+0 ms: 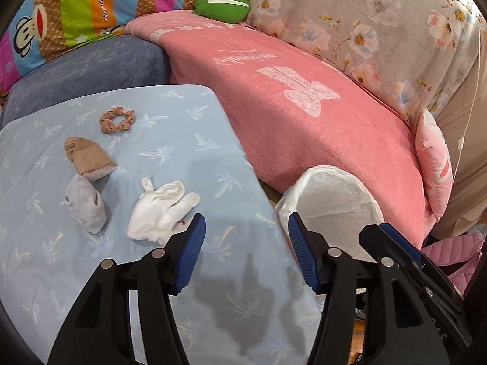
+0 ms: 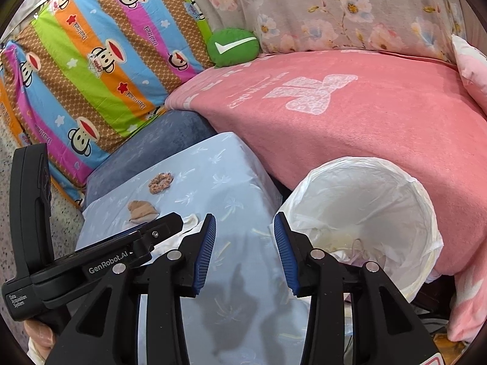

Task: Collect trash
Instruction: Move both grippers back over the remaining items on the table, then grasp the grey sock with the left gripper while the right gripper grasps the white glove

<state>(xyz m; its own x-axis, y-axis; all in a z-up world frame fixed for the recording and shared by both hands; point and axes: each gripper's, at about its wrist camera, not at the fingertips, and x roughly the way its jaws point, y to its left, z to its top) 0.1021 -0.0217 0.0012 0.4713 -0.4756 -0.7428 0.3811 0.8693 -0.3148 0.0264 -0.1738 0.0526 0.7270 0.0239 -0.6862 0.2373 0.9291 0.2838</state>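
Hovering spread, empty, both grippers, left gripper (image 1: pixel 246 251) nearest white sock (image 1: pixel 161 210), beside bin (image 2: pixel 423 210).

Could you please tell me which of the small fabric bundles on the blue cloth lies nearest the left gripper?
The white bundle: it lies just beyond the left gripper, by its left fingertip, while the grey bundle and tan bundle sit farther left.

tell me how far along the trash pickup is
Done: some scraps already lie in the lined bin. In hand: nothing; the left hand-held gripper and right hand-held gripper are both open and empty. Left on the blue cloth: white sock, grey sock, tan sock, scrunchie.
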